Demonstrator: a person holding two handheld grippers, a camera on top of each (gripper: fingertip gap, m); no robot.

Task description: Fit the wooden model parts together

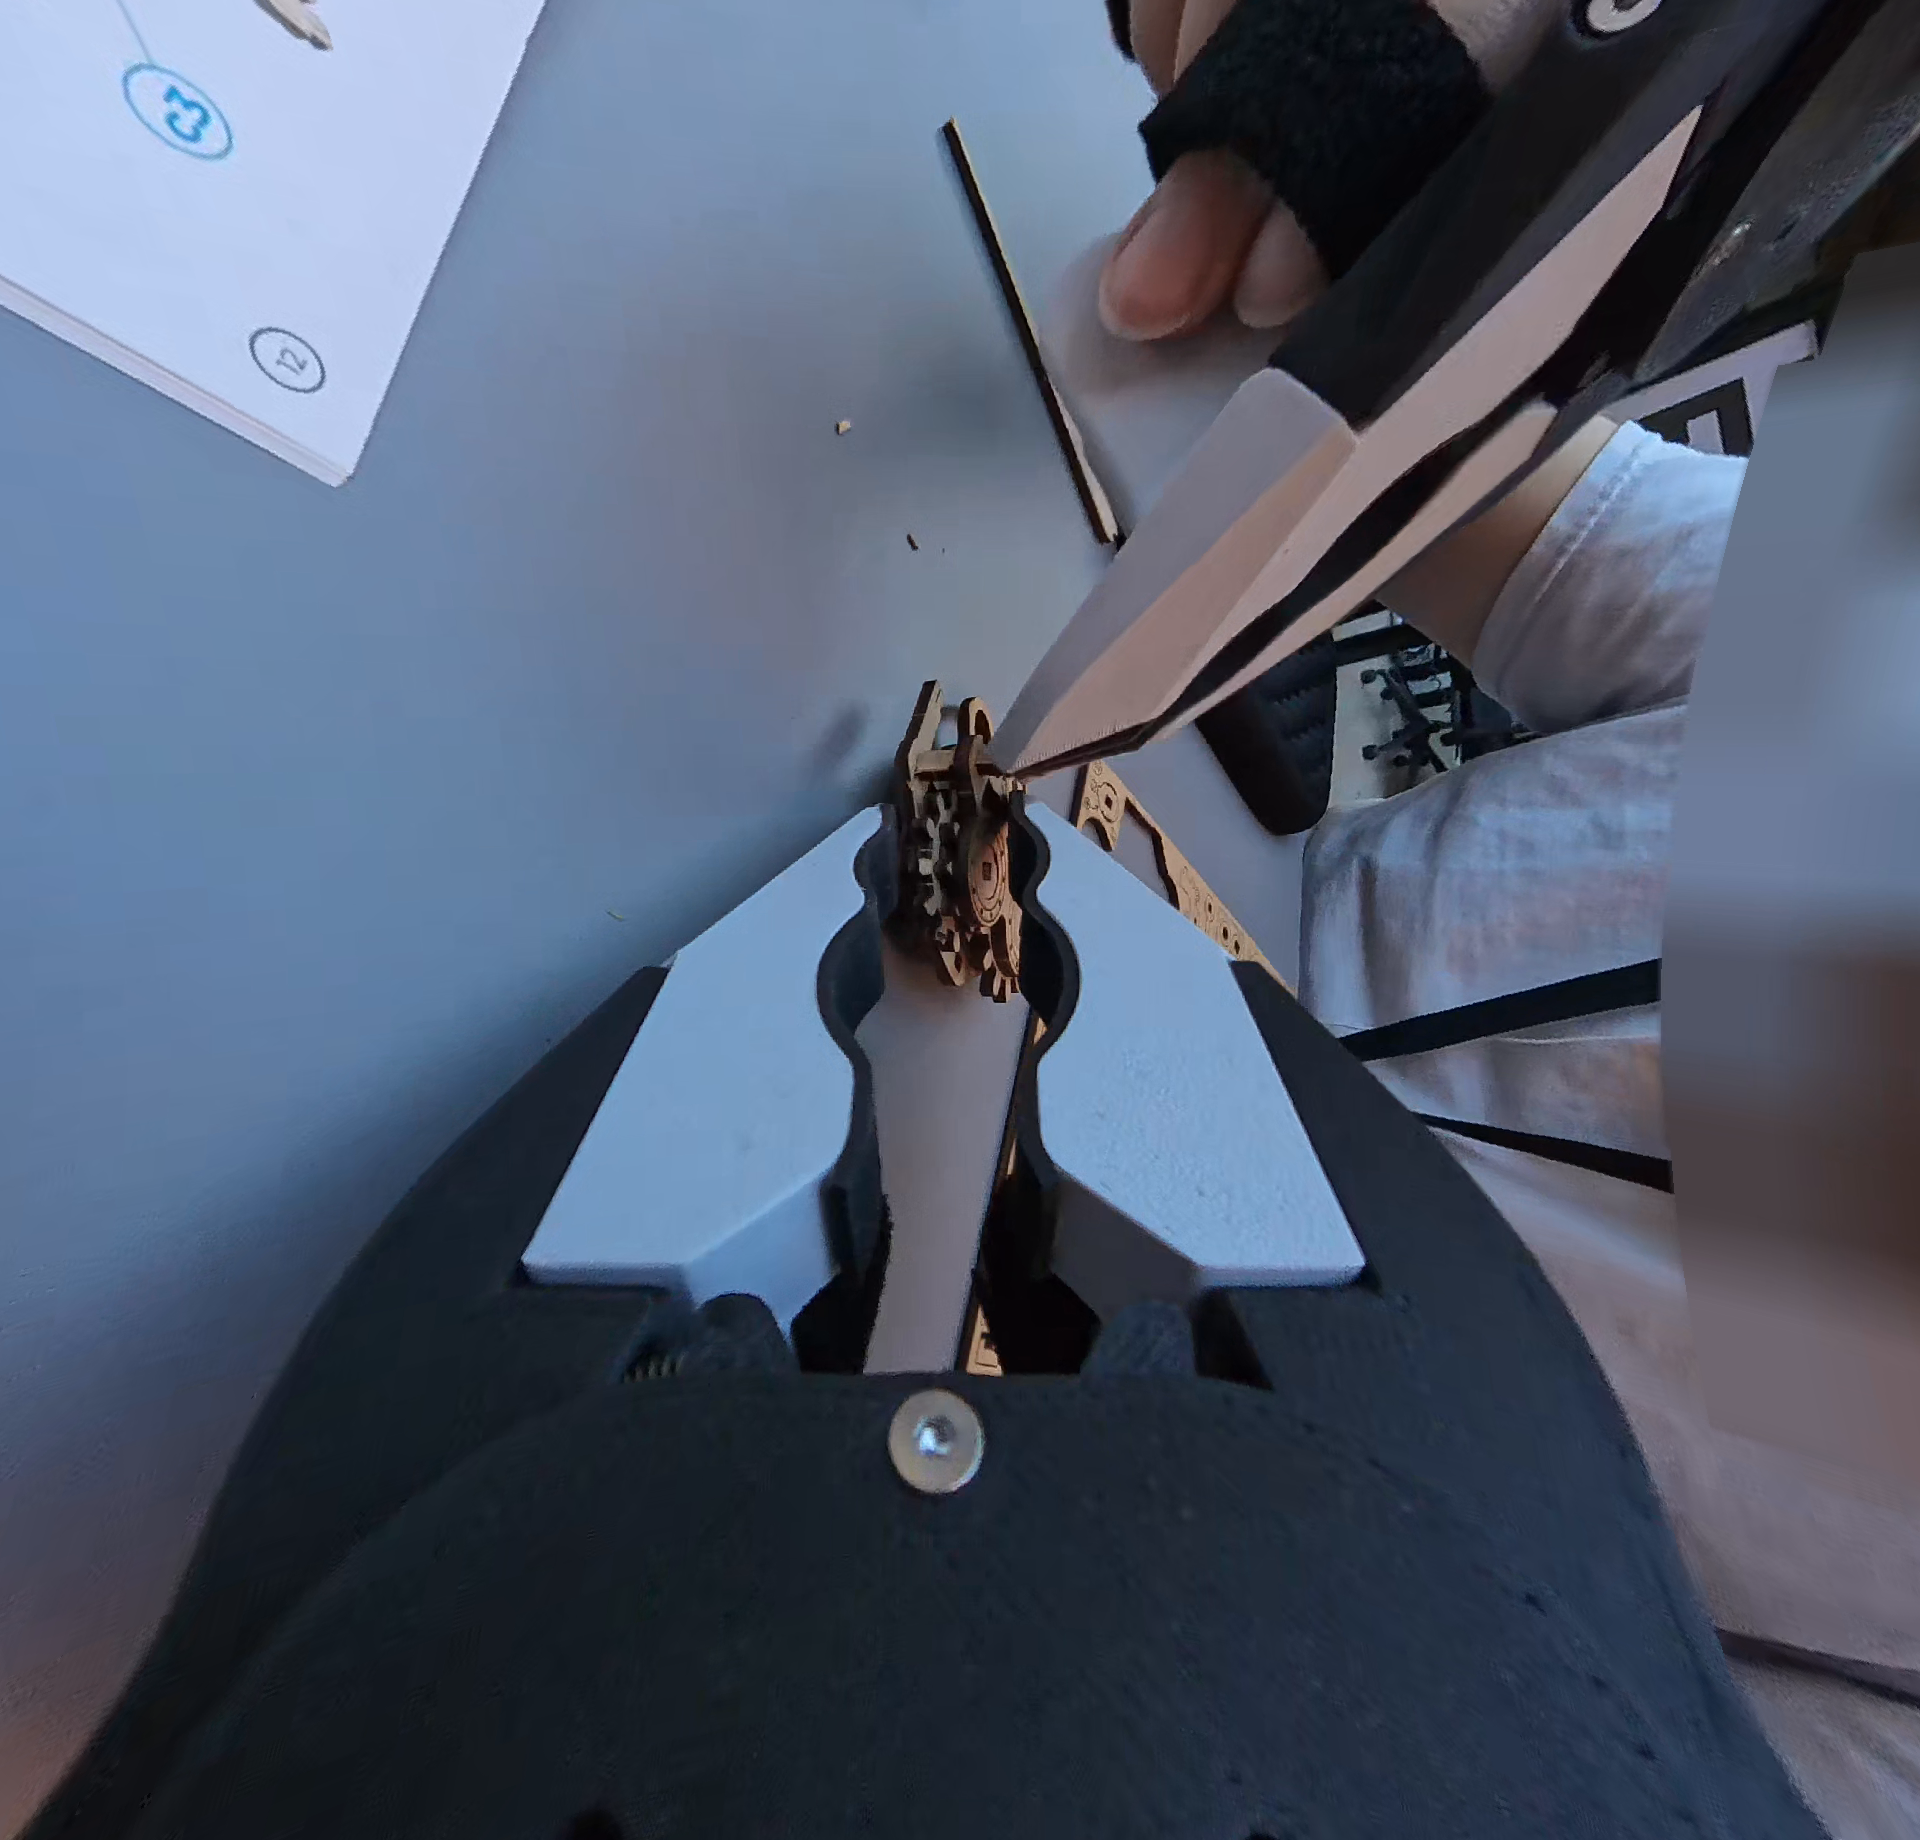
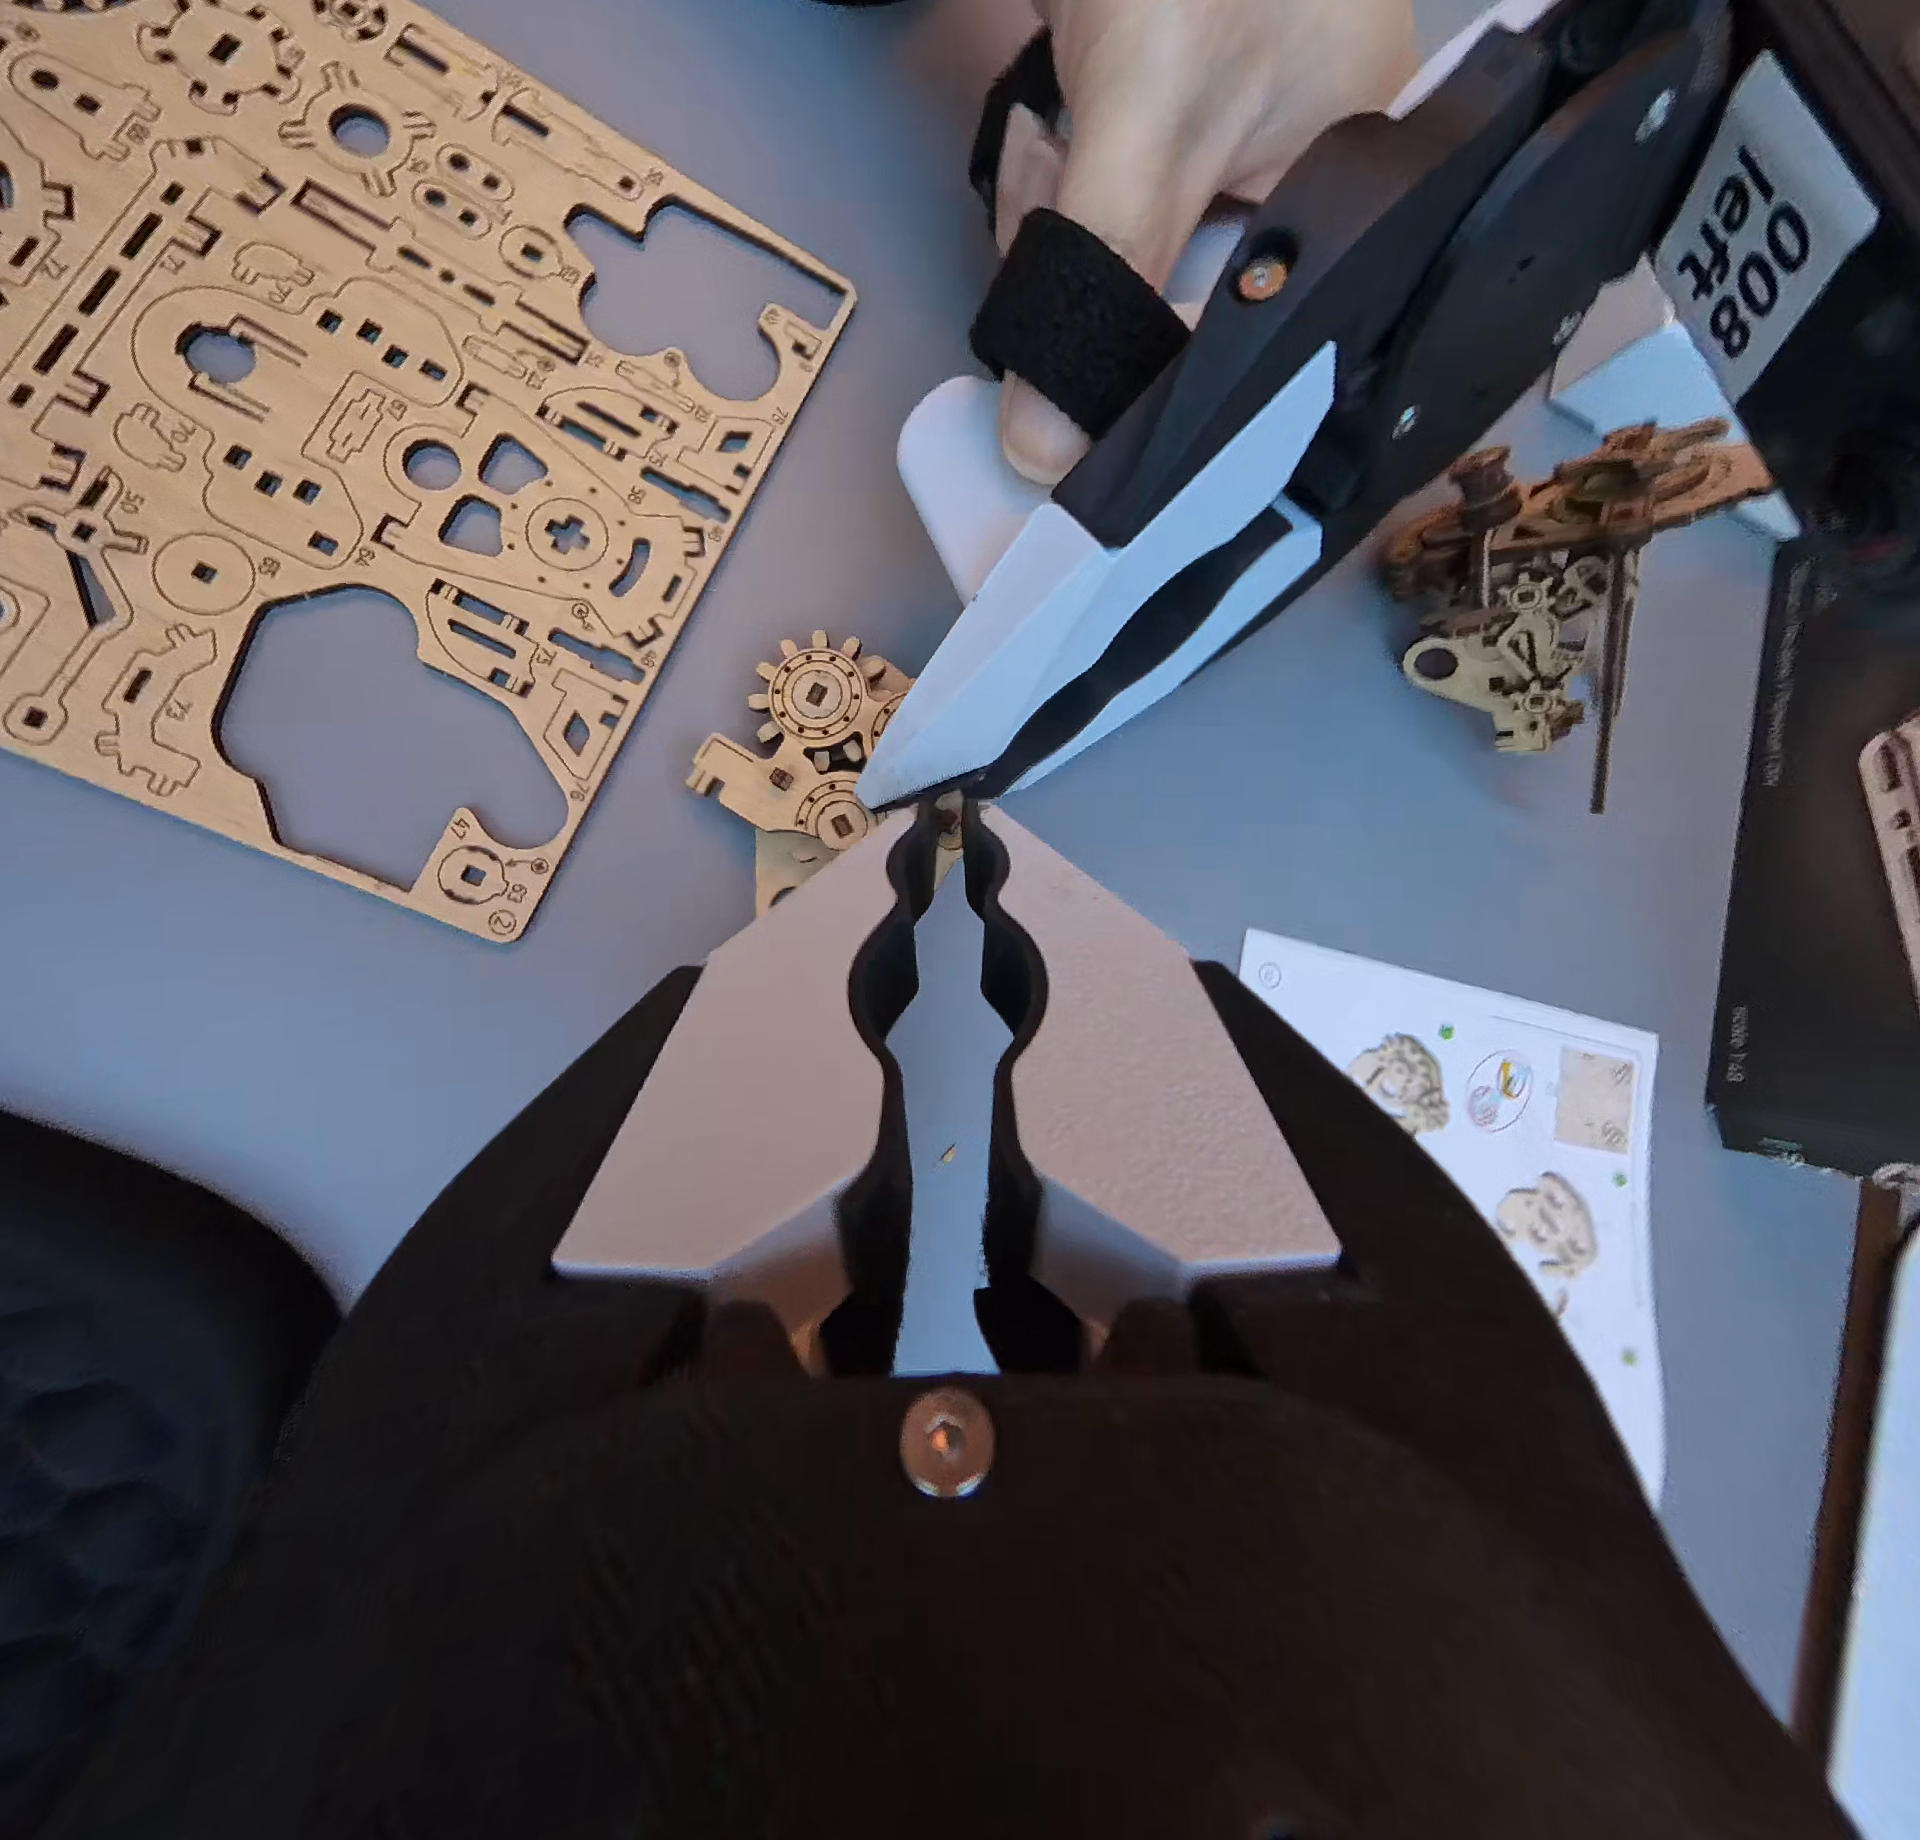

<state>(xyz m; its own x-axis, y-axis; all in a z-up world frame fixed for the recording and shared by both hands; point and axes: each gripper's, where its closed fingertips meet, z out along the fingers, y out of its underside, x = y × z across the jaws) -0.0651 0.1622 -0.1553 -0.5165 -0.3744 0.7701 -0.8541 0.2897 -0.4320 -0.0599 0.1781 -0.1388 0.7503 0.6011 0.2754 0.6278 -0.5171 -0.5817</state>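
Jaws: my left gripper [image 1: 961, 855] is clamped on the gear assembly [image 1: 956, 886]; my right gripper [image 2: 940, 814] pinches a small wooden piece [image 2: 948, 822] at its tips.
Where: the assembly is held above the grey table [image 1: 416, 751], tips meeting at its top edge.
Handling: I judge it light, thin and brittle; I'd grip the flat plates, not the teeth.
Hidden: the joint itself is covered by fingertips; I can't tell the piece's shape.
Nearby: parts sheet [image 2: 312, 388] lies well apart.

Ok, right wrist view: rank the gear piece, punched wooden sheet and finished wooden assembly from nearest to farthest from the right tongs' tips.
1. Gear piece, just left of the right tongs.
2. Punched wooden sheet, upper left.
3. Finished wooden assembly, far upper right.
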